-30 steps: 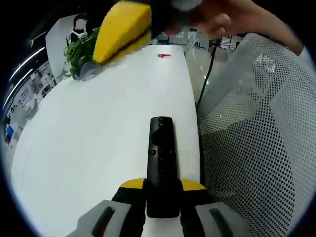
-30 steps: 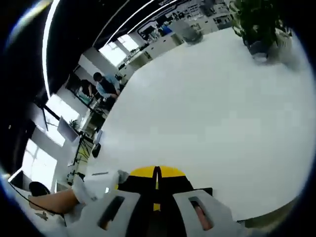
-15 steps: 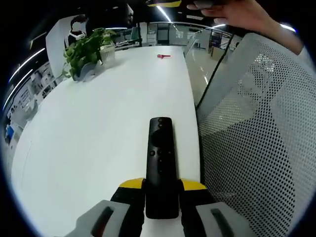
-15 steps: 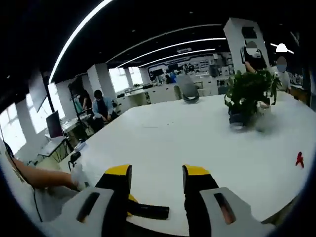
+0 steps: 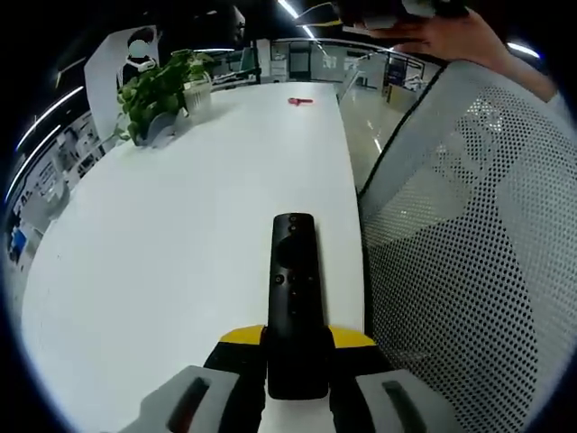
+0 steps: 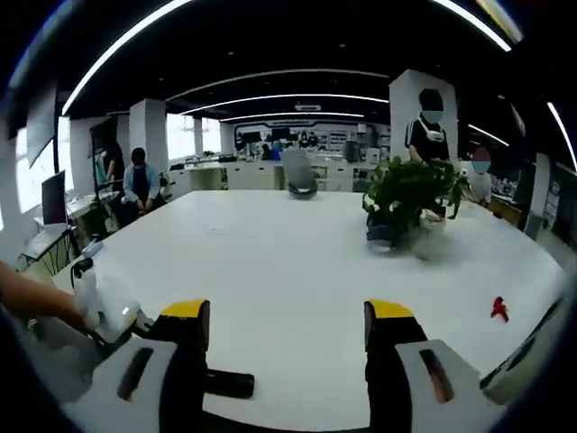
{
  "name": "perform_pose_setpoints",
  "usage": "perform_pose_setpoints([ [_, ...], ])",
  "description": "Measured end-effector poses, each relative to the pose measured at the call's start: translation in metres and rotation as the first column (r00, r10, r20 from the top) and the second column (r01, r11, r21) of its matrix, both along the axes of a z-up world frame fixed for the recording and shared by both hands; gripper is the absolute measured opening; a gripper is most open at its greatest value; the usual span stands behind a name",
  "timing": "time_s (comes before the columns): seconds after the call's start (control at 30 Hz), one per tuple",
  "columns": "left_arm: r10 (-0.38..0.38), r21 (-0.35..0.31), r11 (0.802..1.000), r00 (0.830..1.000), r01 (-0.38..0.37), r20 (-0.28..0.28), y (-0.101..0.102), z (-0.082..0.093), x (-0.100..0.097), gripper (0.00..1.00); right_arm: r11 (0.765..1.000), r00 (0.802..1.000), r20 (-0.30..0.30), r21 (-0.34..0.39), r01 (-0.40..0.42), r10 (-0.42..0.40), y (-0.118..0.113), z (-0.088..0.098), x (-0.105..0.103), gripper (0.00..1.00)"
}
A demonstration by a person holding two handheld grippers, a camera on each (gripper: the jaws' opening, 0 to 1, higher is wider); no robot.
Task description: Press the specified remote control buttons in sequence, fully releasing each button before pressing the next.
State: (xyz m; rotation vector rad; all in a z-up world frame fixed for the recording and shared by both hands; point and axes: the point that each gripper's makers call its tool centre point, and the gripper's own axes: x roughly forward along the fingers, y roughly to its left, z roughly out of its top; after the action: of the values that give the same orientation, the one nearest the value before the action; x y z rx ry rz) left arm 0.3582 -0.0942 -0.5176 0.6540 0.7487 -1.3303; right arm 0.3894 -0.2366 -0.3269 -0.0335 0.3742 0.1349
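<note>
A black remote (image 5: 293, 280) lies lengthwise along the white table's (image 5: 180, 234) right edge, buttons up. My left gripper (image 5: 296, 341) is shut on the remote's near end, its yellow tips on either side. High above the table's far end, a hand holds my right gripper (image 5: 335, 12). In the right gripper view, my right gripper (image 6: 287, 316) stands wide open with nothing between its jaws, well above the table (image 6: 297, 271). The remote's end (image 6: 225, 383) shows low on the left, beside the left jaw.
A potted plant (image 5: 162, 95) and a small red object (image 5: 299, 101) sit at the table's far end; both also show as the plant (image 6: 406, 198) and red object (image 6: 498, 308). A white mesh chair (image 5: 469, 262) stands against the table's right edge. People sit at desks (image 6: 135, 176) beyond.
My right gripper has opened from shut to wide open and risen from low over the table to high above it, its view levelling. The left gripper and remote have stayed put.
</note>
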Motion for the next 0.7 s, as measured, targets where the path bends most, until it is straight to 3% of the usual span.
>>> perform_pose_setpoints([
  [0.23,-0.005,0.015,1.0,1.0,0.005,-0.008,-0.0003,-0.0002,0.0013,0.24,0.999,0.999,0.037,-0.007,0.033,-0.033,-0.0069,0.0057,0.0006,0.82],
  [0.7,-0.05,0.009,0.999,0.999,0.05,0.007,0.0026,0.0009,0.0055,0.23,0.999,0.999,0.007,-0.005,0.034,-0.034,-0.0083,0.0005,-0.0002,0.8],
])
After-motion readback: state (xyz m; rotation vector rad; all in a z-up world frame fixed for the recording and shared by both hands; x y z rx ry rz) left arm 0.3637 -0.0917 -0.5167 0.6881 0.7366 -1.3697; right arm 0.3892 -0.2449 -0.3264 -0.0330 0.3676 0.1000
